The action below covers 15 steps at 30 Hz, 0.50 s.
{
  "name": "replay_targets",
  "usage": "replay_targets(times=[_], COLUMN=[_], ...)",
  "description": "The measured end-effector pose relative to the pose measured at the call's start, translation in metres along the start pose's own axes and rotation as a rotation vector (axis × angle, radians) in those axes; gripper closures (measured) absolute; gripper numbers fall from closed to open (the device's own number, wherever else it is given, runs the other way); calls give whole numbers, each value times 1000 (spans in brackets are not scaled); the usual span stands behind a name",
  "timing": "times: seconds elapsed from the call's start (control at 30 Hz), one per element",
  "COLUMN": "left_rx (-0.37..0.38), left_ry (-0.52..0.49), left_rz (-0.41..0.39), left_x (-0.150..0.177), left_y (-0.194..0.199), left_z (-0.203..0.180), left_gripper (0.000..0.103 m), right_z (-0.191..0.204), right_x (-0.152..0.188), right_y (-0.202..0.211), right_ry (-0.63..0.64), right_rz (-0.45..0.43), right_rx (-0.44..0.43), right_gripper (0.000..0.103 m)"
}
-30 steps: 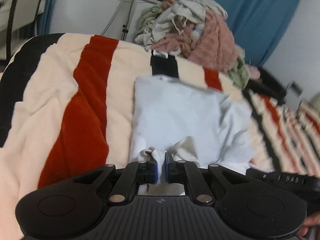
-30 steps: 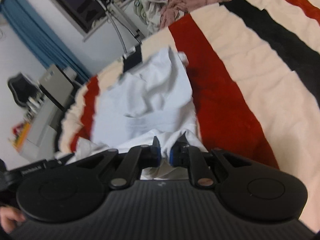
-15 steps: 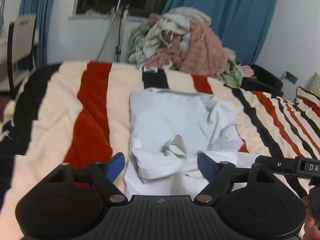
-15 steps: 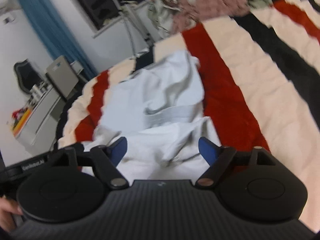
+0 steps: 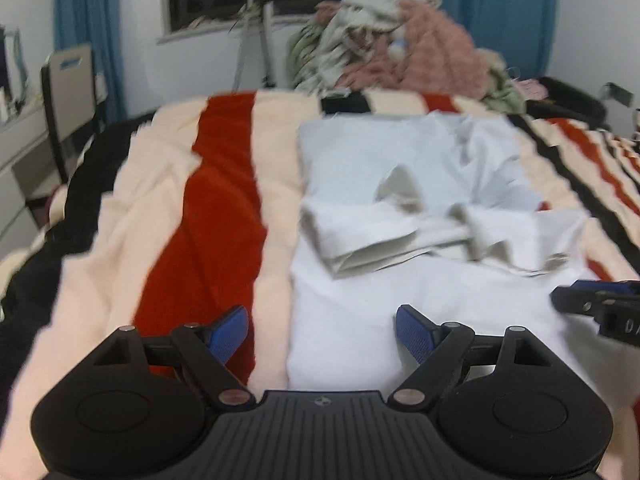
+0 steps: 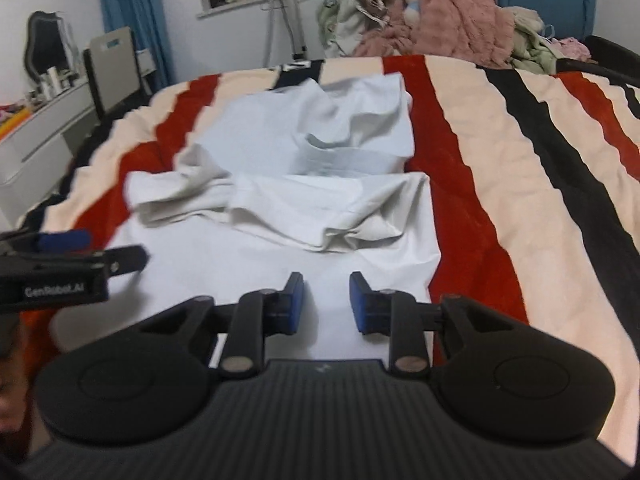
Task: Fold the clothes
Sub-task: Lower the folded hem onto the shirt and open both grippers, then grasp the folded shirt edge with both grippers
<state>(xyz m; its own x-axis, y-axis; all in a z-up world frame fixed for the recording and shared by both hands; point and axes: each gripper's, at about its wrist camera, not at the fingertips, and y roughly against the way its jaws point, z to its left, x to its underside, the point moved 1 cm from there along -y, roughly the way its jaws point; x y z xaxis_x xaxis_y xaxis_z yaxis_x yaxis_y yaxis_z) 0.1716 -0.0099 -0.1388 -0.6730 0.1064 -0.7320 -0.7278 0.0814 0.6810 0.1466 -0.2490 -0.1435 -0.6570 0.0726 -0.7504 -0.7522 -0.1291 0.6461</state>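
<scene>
A white garment (image 5: 384,184) lies flat on the striped blanket (image 5: 224,208), with its sleeves folded across the middle in a rumpled band (image 5: 420,232). It also shows in the right wrist view (image 6: 312,168). My left gripper (image 5: 322,330) is open and empty, held above the garment's near left edge. My right gripper (image 6: 323,303) is open and empty, its jaws narrower, above the garment's near right part. Each gripper shows at the edge of the other's view (image 5: 600,308) (image 6: 60,264).
A heap of unfolded clothes (image 5: 400,40) lies at the far end of the bed (image 6: 420,12). A chair (image 5: 70,92) and a white desk (image 6: 44,128) stand to the left. A metal stand (image 5: 256,24) stands by the window.
Both grippers let go of the garment and opened. They have pulled back toward the near end, leaving the sleeves lying folded across the middle.
</scene>
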Motion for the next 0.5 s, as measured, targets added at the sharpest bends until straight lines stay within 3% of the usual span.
replay_targets(times=[0.23,0.5], left_rx=[-5,9], left_ry=[24,-35], left_rz=[17,-3], left_x=[1,5], left_y=[-17,7], left_z=[5,-3], left_gripper=[20,20], right_z=[-7,0], right_x=[3,0], right_y=[-34,-13], right_ry=[20,-16], right_rz=[-20,8], right_rx=[22,35], right_gripper=[76,74])
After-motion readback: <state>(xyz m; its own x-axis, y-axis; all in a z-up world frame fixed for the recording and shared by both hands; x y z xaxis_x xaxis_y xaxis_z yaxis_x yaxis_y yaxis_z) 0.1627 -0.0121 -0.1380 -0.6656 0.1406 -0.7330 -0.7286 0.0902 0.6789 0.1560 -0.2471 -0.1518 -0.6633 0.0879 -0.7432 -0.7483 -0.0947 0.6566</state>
